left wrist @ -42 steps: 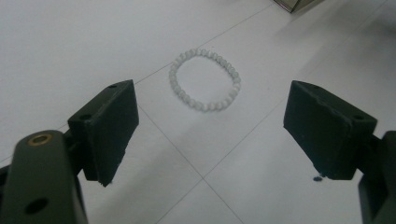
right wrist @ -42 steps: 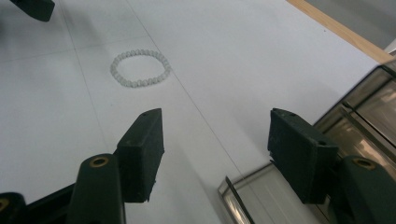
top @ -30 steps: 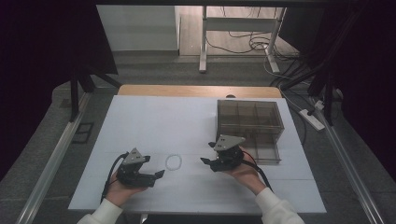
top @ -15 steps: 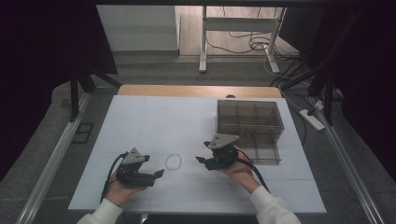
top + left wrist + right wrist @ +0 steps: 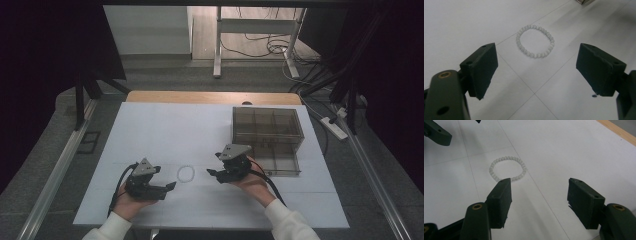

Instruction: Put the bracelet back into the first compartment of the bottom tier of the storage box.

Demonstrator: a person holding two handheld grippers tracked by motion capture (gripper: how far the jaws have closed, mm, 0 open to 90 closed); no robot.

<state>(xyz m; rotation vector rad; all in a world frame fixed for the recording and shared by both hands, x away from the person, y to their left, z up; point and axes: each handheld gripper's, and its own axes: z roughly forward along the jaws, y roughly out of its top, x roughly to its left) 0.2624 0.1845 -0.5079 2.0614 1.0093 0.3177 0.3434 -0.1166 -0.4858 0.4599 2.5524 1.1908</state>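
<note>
**Bead bracelet waits between two spread tongs**

Midway between the two hands, the bead bracelet (image 5: 185,173) lies flat on the white tabletop (image 5: 165,130) as an open ring, touched by nothing. It sits just ahead of both pairs of jaws and well apart from the clear compartment box (image 5: 267,137) at the right.

The left tongs (image 5: 170,186) stand spread wide and empty, pointing at the ring from its near left. The right tongs (image 5: 212,173) are likewise spread and empty, one jaw tip close beside the ring's edge in the right gripper view.

The step in hand looks like a first pickup. To do it well, I judge one pair of tongs should come low over the beads, straddle a single side of the ring, not its whole width, and close gently so the smooth beads don't skid away. The other pair is best kept clear.
</note>
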